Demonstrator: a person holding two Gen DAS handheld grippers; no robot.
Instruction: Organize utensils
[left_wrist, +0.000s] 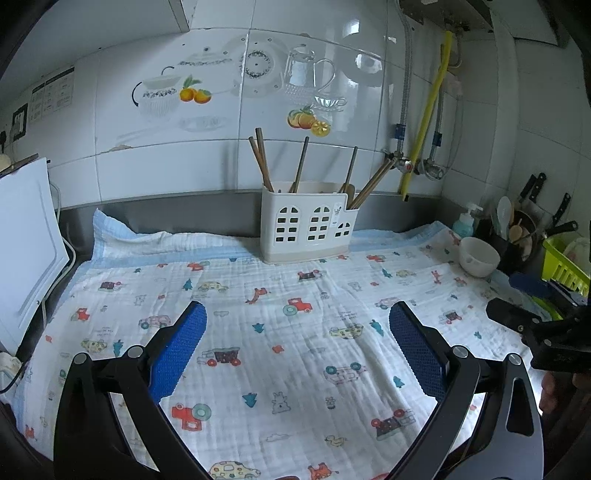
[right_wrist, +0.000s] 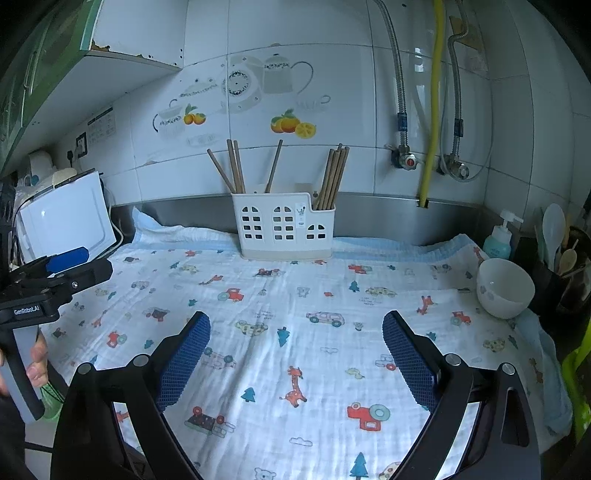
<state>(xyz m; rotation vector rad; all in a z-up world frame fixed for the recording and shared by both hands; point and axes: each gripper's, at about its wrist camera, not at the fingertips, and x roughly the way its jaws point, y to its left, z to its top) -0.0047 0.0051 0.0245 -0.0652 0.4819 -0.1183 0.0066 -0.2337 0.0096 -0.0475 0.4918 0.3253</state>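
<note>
Holder (right_wrist: 283, 225): white plastic caddy cut like a house front, with arched window holes and a lower step at its right end; it stands upright at the far edge of the cloth, against the steel backsplash.
Chopsticks (right_wrist: 334, 177): brown sticks standing in the holder; a tight bunch in the low right compartment, a few leaning apart at the left, one near the middle.
Sticker: a small label on the holder's front, too small to read.
Writing: "GenRobot.AI" in white on the left gripper's black body, seen from the right wrist view.
Left gripper (left_wrist: 297, 325): blue pads spread wide, nothing between them, above the cloth near the front.
Right gripper (right_wrist: 295, 332): blue pads also wide apart and empty, above the cloth.
Cloth (right_wrist: 258, 369): white muslin printed with cars, trees and giraffes, blue border, covering the counter.
Bowl (right_wrist: 504, 286): white, on the cloth at the right, well apart from the holder.
Soap bottle (right_wrist: 498, 240): teal pump bottle beyond the bowl.
Far right: dark pot of spoons, knives, a green rack.
Left: white appliance (left_wrist: 26, 240) with cords.
Between grippers and holder: only bare cloth.
</note>
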